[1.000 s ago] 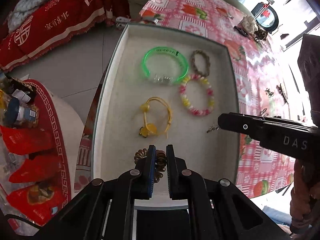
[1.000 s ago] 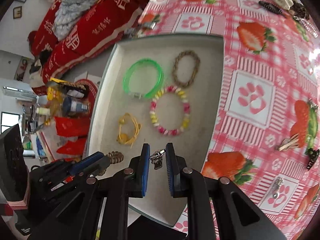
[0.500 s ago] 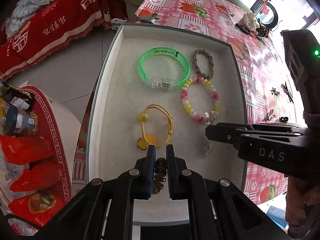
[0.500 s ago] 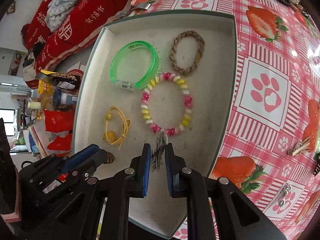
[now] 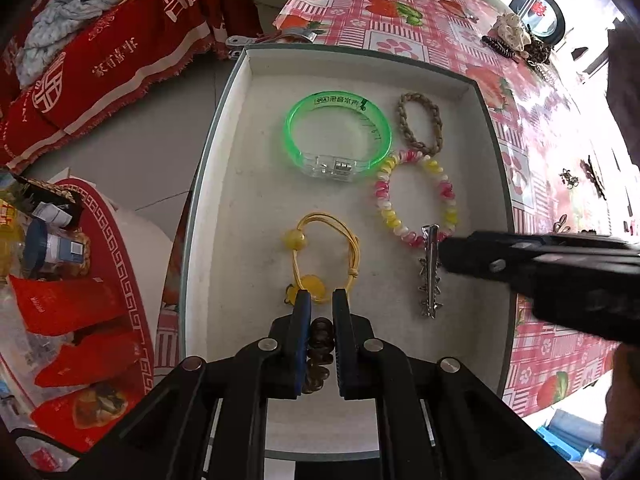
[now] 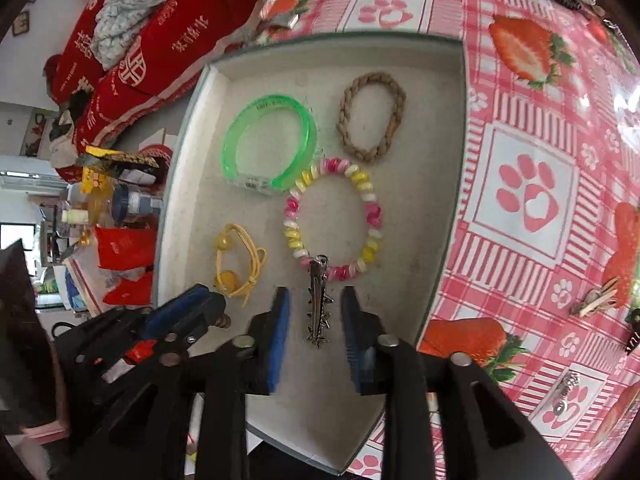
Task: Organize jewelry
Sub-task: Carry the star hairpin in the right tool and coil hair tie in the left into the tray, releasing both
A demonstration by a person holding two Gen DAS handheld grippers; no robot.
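Observation:
A shallow tray (image 5: 248, 160) with a pale lining holds a green bangle (image 5: 336, 136), a braided tan bracelet (image 5: 420, 122), a pink, yellow and white bead bracelet (image 5: 416, 196) and a yellow cord bracelet (image 5: 320, 256). My left gripper (image 5: 320, 300) is shut on a brown bead bracelet (image 5: 320, 340) just above the tray floor, near the yellow one. A silver spiked hair clip (image 6: 318, 304) lies flat on the tray. My right gripper (image 6: 314, 300) hovers over it, jaws opening, with the clip between them and neither pad touching it.
The tray sits on a pink strawberry tablecloth (image 6: 520, 200). Small clips (image 6: 596, 300) and a charm (image 6: 568, 388) lie loose to the right. Dark hair pieces (image 5: 516, 40) lie at the far end. Left of the table stand a round red stand with snacks (image 5: 60, 280) and a red blanket (image 5: 100, 60).
The right gripper's jaws have parted and the silver clip, held before, now lies on the tray below the bead bracelet. The left gripper still holds the brown beads.

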